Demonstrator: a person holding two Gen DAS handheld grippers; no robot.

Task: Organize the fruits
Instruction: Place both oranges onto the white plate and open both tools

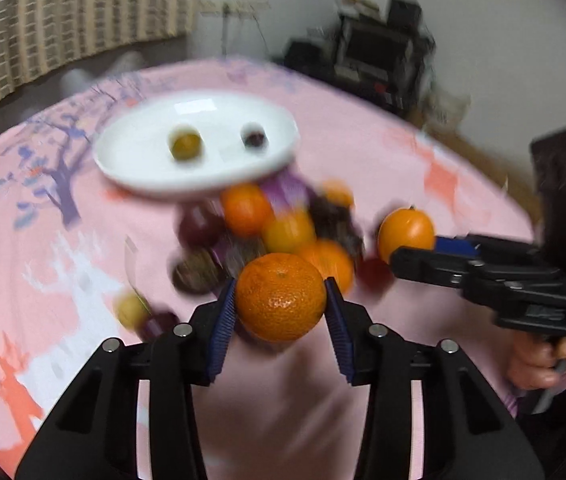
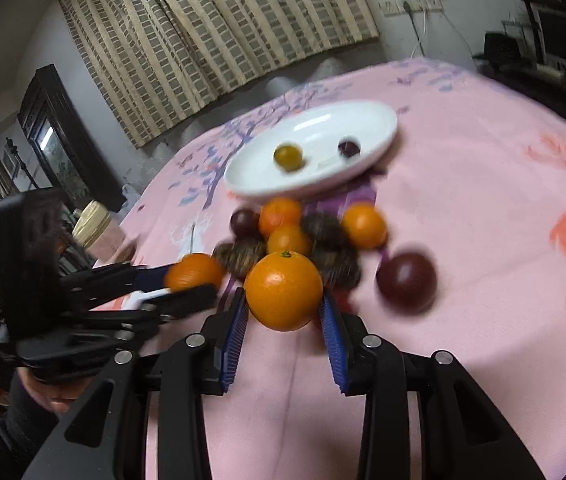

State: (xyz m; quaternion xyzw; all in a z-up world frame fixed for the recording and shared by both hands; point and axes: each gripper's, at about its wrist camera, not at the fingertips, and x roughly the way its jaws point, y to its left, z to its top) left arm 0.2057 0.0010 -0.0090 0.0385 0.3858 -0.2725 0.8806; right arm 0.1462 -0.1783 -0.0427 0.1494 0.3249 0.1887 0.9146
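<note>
My left gripper (image 1: 281, 296) is shut on a mandarin orange (image 1: 281, 296) and holds it above the pink tablecloth; it also shows in the right wrist view (image 2: 193, 276). My right gripper (image 2: 284, 300) is shut on a smooth orange (image 2: 283, 292), seen at the right of the left wrist view (image 1: 405, 234). Behind them lies a pile of oranges (image 2: 289, 240), dark plums (image 2: 406, 282) and brown fruits (image 2: 239, 256). A white plate (image 2: 379, 118) beyond the pile holds a yellow-green fruit (image 2: 288, 156) and a dark fruit (image 2: 349, 148).
The round table has a pink cloth (image 2: 463, 200) with deer and tree prints. A yellow fruit (image 1: 131, 310) and a dark one (image 1: 159, 322) lie left of my left gripper. A striped curtain (image 2: 203, 32) and dark shelves (image 1: 379, 56) stand beyond the table.
</note>
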